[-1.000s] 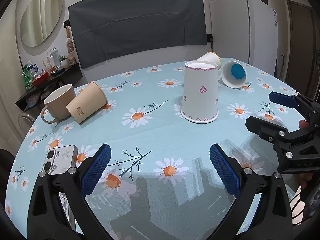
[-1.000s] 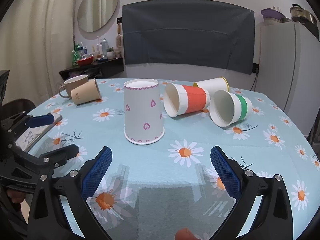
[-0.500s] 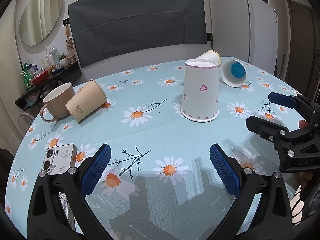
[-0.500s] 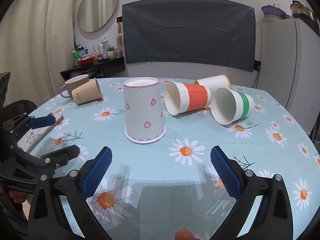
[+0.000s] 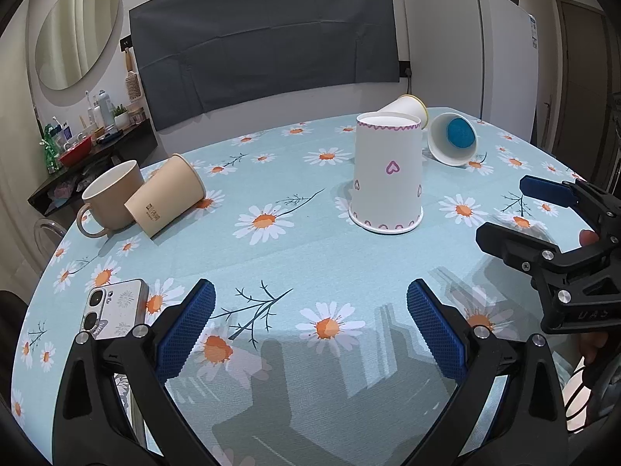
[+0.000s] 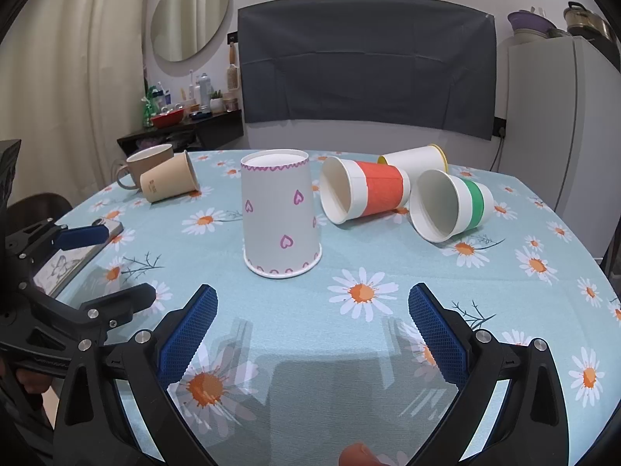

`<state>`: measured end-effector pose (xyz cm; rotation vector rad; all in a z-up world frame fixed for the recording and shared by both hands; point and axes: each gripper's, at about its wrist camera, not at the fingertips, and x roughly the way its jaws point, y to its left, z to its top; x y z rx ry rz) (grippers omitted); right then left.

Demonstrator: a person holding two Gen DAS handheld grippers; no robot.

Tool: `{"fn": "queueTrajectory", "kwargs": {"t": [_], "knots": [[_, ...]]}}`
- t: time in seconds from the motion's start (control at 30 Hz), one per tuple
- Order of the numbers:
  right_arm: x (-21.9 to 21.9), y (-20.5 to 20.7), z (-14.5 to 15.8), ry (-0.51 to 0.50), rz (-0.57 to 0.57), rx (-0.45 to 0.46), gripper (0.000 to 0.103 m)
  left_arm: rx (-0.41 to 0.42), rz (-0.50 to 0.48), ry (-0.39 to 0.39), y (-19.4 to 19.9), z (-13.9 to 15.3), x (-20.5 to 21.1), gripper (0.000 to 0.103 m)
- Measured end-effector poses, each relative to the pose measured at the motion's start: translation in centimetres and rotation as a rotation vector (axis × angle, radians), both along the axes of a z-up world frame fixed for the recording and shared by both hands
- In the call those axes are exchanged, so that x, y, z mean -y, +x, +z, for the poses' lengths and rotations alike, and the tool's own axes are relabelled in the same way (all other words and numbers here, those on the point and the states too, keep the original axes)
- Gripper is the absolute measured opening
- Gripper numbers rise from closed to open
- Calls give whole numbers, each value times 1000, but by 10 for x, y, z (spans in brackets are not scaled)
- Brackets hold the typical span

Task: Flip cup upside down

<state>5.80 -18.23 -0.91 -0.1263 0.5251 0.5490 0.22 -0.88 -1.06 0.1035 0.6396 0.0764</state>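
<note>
A white paper cup with purple hearts (image 5: 388,174) stands upside down, rim on the daisy tablecloth, near the table's middle; it also shows in the right wrist view (image 6: 279,213). My left gripper (image 5: 310,330) is open and empty, well short of the cup. My right gripper (image 6: 312,334) is open and empty, near the front edge, a short way before the cup. Each gripper shows at the side of the other's view: the right gripper (image 5: 543,213) and the left gripper (image 6: 97,264).
Cups lying on their sides: red-banded (image 6: 365,194), green-banded (image 6: 450,206), yellow-rimmed (image 6: 415,159), tan (image 5: 167,198). A beige mug (image 5: 108,198) stands upright at far left. A phone (image 5: 112,310) lies near the left front edge. A fridge (image 5: 473,62) stands behind.
Both views have drifted slightly; the heart cup sits a touch higher in frame. Both grippers stay open and empty, and no object on the table has moved.
</note>
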Motion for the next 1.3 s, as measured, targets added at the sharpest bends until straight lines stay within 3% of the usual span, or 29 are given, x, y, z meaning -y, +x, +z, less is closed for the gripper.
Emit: {"fn": "queueTrajectory", "kwargs": {"t": [1.3], "knots": [[0, 1, 0, 1, 1, -2, 95, -1, -9, 2, 1, -2, 1, 97]]}}
